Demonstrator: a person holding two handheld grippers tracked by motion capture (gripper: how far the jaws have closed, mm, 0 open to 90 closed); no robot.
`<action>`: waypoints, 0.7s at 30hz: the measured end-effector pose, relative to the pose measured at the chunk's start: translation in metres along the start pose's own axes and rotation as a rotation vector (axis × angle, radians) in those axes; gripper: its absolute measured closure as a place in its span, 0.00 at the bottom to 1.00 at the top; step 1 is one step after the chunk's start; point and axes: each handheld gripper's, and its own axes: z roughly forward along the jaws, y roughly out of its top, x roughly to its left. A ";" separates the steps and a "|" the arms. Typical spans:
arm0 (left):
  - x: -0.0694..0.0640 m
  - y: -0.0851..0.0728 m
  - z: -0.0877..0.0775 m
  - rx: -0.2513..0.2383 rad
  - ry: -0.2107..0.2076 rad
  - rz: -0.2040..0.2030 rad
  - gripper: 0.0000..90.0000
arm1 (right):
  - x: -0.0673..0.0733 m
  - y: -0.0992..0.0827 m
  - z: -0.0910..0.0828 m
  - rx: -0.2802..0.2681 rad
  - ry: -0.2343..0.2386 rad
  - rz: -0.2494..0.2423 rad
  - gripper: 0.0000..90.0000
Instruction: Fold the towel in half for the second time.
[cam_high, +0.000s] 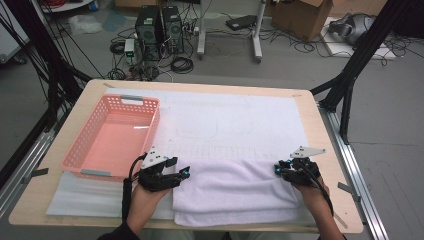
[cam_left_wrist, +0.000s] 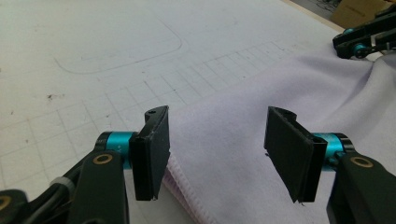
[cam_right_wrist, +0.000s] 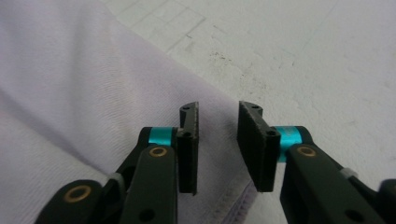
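Note:
A white towel (cam_high: 235, 192) lies folded on the near part of the table, over a white gridded mat (cam_high: 225, 120). My left gripper (cam_high: 186, 172) sits at the towel's left edge. In the left gripper view its jaws (cam_left_wrist: 217, 154) stand wide apart over the towel's hemmed edge (cam_left_wrist: 187, 196), pressing on nothing. My right gripper (cam_high: 276, 169) is at the towel's upper right corner. Its jaws (cam_right_wrist: 218, 144) show a narrow gap, with the towel's edge (cam_right_wrist: 219, 186) lying below and between them, not pinched. The right gripper (cam_left_wrist: 355, 44) also appears far off in the left gripper view.
A pink plastic basket (cam_high: 159, 112) stands empty at the table's left, just behind my left hand. The mat carries a drawn outline (cam_left_wrist: 116, 60) and grid lines. Computers, cables and boxes lie on the floor beyond the table's far edge.

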 end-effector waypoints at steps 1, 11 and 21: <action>0.000 0.000 0.001 0.002 0.001 0.000 0.45 | -0.002 0.001 0.000 0.003 -0.007 -0.017 0.97; -0.002 -0.004 0.005 0.034 0.041 -0.003 0.44 | -0.014 0.001 -0.012 -0.177 -0.095 0.153 0.73; -0.003 -0.013 0.011 0.108 0.093 -0.014 0.42 | -0.007 -0.021 -0.019 -0.076 0.014 0.130 0.55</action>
